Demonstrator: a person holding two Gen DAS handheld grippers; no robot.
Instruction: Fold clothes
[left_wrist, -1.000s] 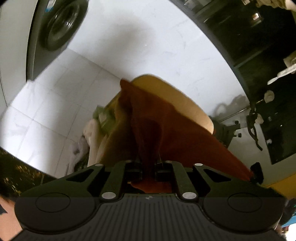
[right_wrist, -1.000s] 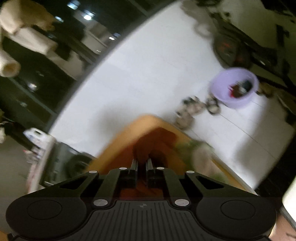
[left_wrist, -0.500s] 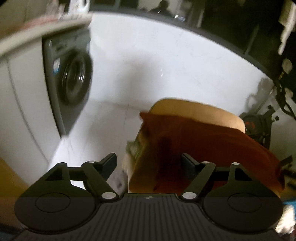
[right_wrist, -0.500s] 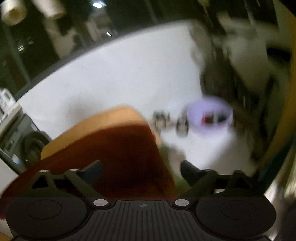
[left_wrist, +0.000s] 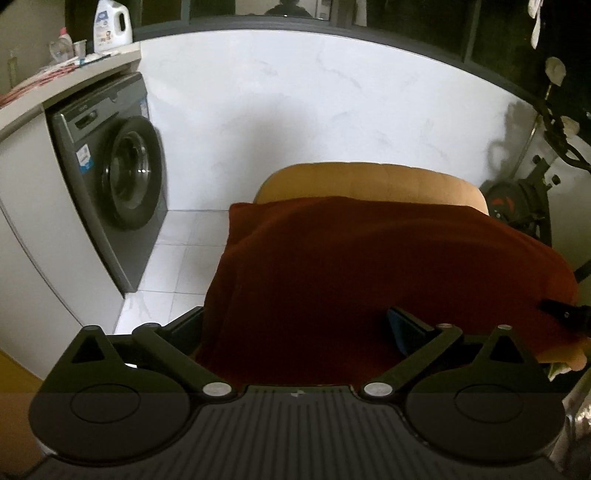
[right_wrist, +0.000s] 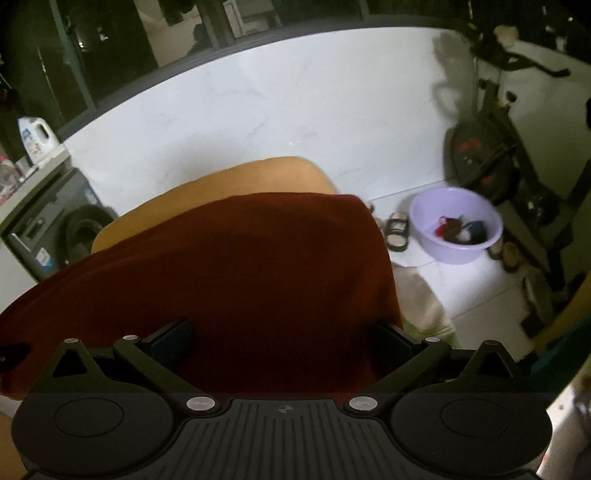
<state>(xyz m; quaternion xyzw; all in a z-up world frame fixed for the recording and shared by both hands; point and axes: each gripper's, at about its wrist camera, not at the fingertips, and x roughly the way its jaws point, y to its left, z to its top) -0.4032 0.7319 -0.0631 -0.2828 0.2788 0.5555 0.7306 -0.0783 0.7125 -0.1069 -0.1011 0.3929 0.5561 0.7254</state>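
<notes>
Both the left gripper (left_wrist: 295, 328) and right gripper (right_wrist: 282, 339) are opening wide and grip nothing, so the dark red garment (left_wrist: 369, 266) lies draped flat across the orange seat (left_wrist: 369, 181), apparently ready for folding.

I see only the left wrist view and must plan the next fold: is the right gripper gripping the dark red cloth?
Observer: No. The right gripper is opening its fingers. The dark red cloth lies between them and is not pinched.
Operator: Is anything on the floor on that side?
Observer: A lilac plastic basin with small items inside stands on the white tiled floor.
Operator: Is anything beside it?
Observer: A dark sandal lies just left of the basin in the right wrist view.
</notes>
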